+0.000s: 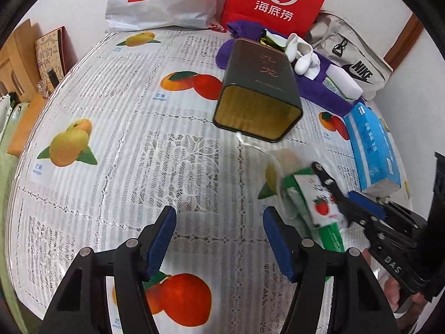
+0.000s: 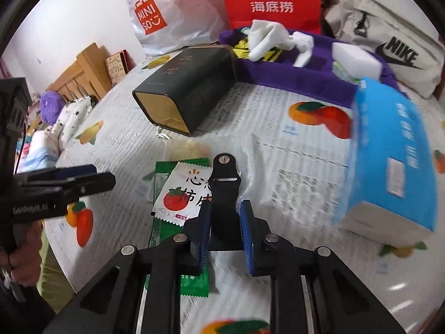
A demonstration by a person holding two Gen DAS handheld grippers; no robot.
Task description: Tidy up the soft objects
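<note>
White sachet point(image 2: 178, 197) printed with a red tomato lies flat at your right gripper's point(image 2: 224, 224) eleven o'clock, long axis toward one o'clock. Right jaws pinch a black strap point(image 2: 224, 183); left gripper point(image 1: 219, 239) spread, empty.

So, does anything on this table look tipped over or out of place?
Yes. The dark tin lies on its side, its open gold mouth facing the packets. White socks sit crumpled on the purple towel. Nothing looks spilled.

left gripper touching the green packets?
Apart. In the left wrist view the left gripper stands open over bare tablecloth, with cloth visible between its right finger and the green packets; the right gripper is at them.
</note>
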